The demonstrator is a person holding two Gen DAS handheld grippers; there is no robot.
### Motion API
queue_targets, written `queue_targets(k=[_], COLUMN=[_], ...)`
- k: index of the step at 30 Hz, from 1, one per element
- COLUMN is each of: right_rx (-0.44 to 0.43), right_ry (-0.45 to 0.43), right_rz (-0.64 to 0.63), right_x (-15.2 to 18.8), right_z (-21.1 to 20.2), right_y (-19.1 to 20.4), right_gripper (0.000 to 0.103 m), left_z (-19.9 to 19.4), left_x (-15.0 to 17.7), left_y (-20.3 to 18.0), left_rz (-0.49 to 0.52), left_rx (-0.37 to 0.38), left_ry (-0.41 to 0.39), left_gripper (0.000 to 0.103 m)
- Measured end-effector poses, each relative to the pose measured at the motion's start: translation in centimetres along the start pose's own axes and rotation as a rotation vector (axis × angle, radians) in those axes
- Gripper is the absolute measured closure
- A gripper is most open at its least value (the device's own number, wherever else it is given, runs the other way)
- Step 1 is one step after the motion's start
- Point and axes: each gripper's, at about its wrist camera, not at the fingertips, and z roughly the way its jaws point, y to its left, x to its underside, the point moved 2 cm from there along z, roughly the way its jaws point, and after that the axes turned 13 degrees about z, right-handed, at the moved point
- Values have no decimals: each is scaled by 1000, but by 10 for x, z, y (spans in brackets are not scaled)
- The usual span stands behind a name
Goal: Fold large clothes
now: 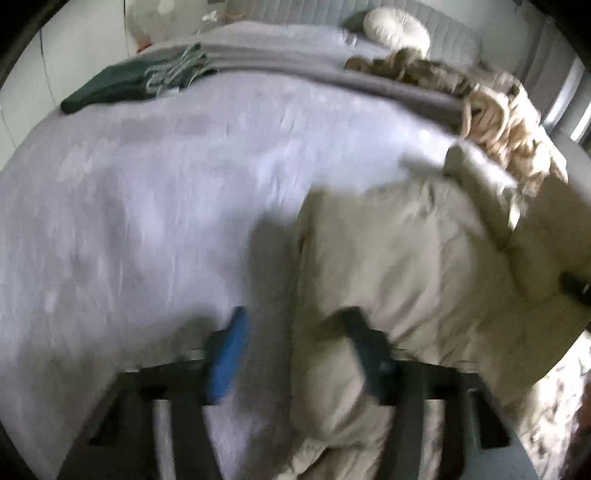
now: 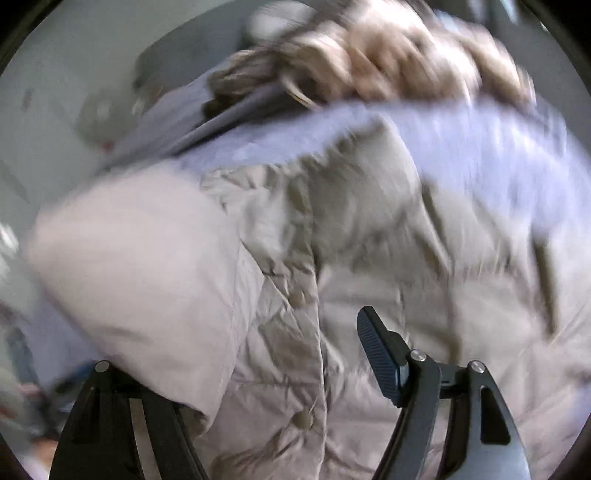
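Observation:
A beige quilted jacket (image 1: 406, 258) with snap buttons lies on the lilac bed sheet (image 1: 147, 203). My left gripper (image 1: 299, 339) hovers over the jacket's left edge. Its blue-padded finger (image 1: 229, 354) is over bare sheet and its dark finger (image 1: 365, 347) is over the fabric, so the pads do not press it. In the right wrist view the jacket (image 2: 369, 258) fills the frame, button placket (image 2: 299, 299) in the middle. My right gripper (image 2: 295, 354) stands wide open above it. A pale fold (image 2: 147, 266) hides its left finger, while the ribbed right finger (image 2: 380, 354) shows.
Folded dark green clothes (image 1: 125, 85) lie at the far left of the bed. A grey blanket band (image 1: 295, 66) crosses the far side. A fluffy tan and cream pile (image 1: 498, 122) sits at the far right, and a round white cushion (image 1: 395, 29) behind it.

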Motion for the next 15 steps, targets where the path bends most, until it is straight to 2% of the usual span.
queue_targets(k=[1, 2, 3, 5, 8, 12, 15], right_rx=[-34, -79, -108, -143, -157, -81, -59], right_ry=[26, 57, 88, 87, 66, 90, 93], right_rz=[63, 134, 192, 263, 285, 292, 244], right_x=[-4, -6, -9, -10, -5, 17, 27], right_z=[1, 4, 8, 6, -6, -5, -3], right_y=[-11, -23, -33, -46, -61, -92, -98], right_gripper=[38, 77, 99, 100, 100, 99, 96], left_z=[-1, 1, 6, 14, 39, 55, 56], left_x=[-10, -19, -29, -38, -33, -22, -21], left_y=[0, -2, -7, -17, -35, -42, -48], left_rz=[-2, 4, 19, 57, 120, 140, 172], left_rx=[16, 27, 34, 23, -38, -62, -103], left_ry=[-23, -30, -30, -27, 30, 47, 46], left_gripper=[72, 74, 74, 74, 74, 74, 74])
